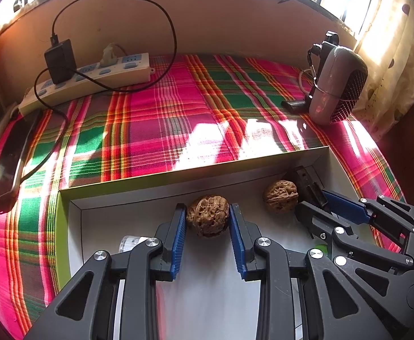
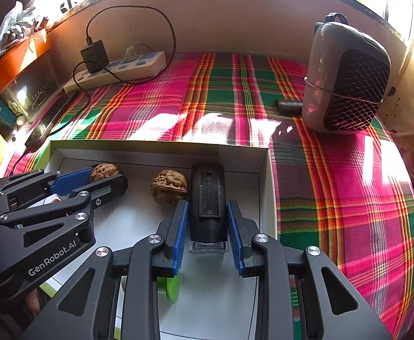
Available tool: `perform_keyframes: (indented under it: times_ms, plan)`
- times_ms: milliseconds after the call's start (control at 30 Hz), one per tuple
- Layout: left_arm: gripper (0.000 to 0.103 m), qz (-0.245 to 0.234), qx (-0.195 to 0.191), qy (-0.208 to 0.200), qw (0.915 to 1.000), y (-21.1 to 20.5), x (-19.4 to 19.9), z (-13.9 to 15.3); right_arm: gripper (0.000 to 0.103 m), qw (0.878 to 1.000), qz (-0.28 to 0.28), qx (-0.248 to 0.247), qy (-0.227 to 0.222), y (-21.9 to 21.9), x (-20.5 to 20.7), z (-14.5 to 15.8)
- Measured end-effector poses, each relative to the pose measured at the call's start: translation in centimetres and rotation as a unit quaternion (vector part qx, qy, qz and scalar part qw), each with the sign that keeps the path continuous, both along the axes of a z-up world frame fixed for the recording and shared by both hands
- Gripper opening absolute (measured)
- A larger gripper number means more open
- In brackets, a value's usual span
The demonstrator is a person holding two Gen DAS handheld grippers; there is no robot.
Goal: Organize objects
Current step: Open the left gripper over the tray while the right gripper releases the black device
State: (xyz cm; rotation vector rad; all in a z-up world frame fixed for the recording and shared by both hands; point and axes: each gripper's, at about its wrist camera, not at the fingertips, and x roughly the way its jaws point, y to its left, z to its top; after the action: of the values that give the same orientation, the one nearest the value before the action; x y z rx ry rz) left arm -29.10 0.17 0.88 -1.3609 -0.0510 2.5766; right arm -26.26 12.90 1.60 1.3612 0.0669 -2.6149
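Note:
A white open box (image 1: pixel 161 197) (image 2: pixel 161 155) lies on a plaid cloth. Inside it, a wrinkled brown walnut (image 1: pixel 207 221) (image 2: pixel 106 169) rests on the box floor between the blue pads of my left gripper (image 1: pixel 207 208) (image 2: pixel 107 174), and both pads touch its sides. A second walnut (image 1: pixel 281 199) (image 2: pixel 168 187) lies loose to its right. At the box's right end my right gripper (image 2: pixel 207 204) (image 1: pixel 313 198) is shut on a black oblong gadget (image 2: pixel 207 195) (image 1: pixel 309 182) with a clear end, which stands against the far wall.
On the plaid cloth (image 1: pixel 178 113) sit a white power strip (image 1: pixel 93 76) with a black charger and looping cable at the back left, a phone (image 1: pixel 8 158) on the left, and a grey mesh-fronted device (image 2: pixel 348 79) at the back right. A green disc (image 2: pixel 172 286) lies under my right gripper.

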Motion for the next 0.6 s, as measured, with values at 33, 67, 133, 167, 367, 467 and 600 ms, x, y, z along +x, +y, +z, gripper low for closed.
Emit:
perform_keyframes:
  times_ms: [33, 67, 133, 167, 367, 467, 600]
  plan:
    - [0.028, 0.001, -0.001, 0.000, 1.0000, 0.0, 0.0, 0.0, 0.029, 1.000, 0.000, 0.000, 0.000, 0.0, 0.0, 0.0]
    - [0.028, 0.001, -0.002, 0.000, 1.0000, 0.0, 0.0, 0.0, 0.029, 1.000, 0.000, 0.000, 0.000, 0.0, 0.0, 0.0]
    - [0.028, 0.002, -0.001, 0.000, 1.0000, 0.0, 0.1, 0.0, 0.029, 1.000, -0.002, -0.001, 0.001, 0.0, 0.1, 0.0]
    - [0.028, 0.002, -0.001, 0.000, 1.0000, -0.1, 0.1, 0.0, 0.029, 1.000, -0.003, -0.001, 0.002, 0.0, 0.2, 0.0]
    - [0.031, 0.005, -0.004, 0.010, 0.9999, -0.2, 0.5, 0.5, 0.034, 1.000, -0.012, -0.004, 0.009, 0.4, 0.5, 0.5]
    - [0.032, 0.003, 0.000, 0.012, 0.9999, -0.3, 0.9, 0.8, 0.037, 1.000, -0.016, -0.013, 0.010, 0.7, 0.8, 0.7]
    - [0.032, 0.006, 0.002, 0.016, 0.9999, -0.6, 1.6, 1.2, 0.038, 1.000, -0.017, -0.012, 0.016, 0.6, 1.4, 1.0]
